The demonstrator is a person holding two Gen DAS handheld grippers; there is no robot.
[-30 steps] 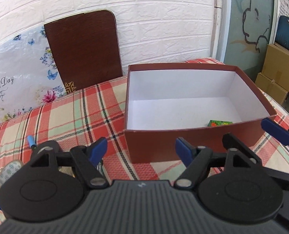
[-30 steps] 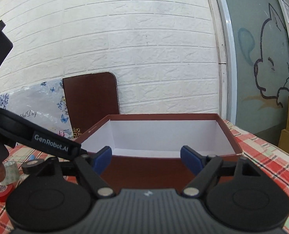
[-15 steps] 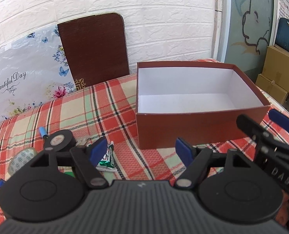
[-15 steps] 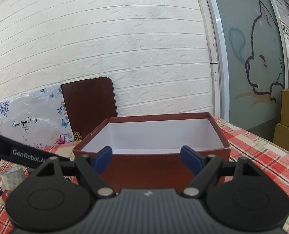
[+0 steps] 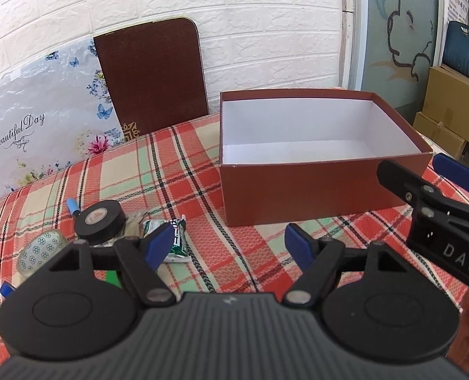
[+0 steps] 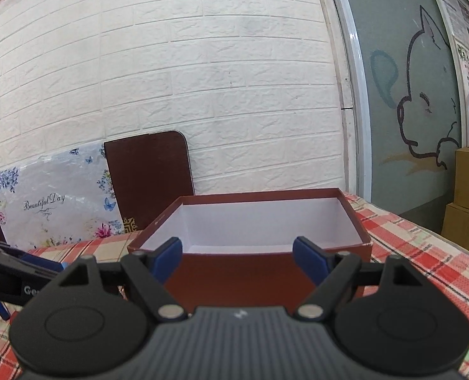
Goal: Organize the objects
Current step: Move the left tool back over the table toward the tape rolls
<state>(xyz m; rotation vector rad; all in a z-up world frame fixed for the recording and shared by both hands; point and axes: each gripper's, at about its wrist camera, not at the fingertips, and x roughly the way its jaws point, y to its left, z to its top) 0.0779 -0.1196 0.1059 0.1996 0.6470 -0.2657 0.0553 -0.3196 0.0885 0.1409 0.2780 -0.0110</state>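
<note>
Open red-brown box (image 5: 323, 190) on the plaid tablecloth (image 5: 183, 171), right of a black tape roll (image 5: 100, 220), patterned tape roll (image 5: 39, 251) and green-white packet (image 5: 171, 240); left gripper (image 5: 229, 248) and right gripper (image 6: 238, 258), each spread wide and holding nothing

White brick room with plaid-covered table

White brick wall (image 6: 202, 79) behind. Dark brown board (image 5: 152, 76) and floral "Beautiful Day" panel (image 5: 41, 120) leaning against it. Red-and-green plaid tablecloth (image 5: 177, 164). Frosted cartoon-etched glass (image 6: 402, 95), stacked cardboard boxes (image 5: 450, 114) at right.
</note>
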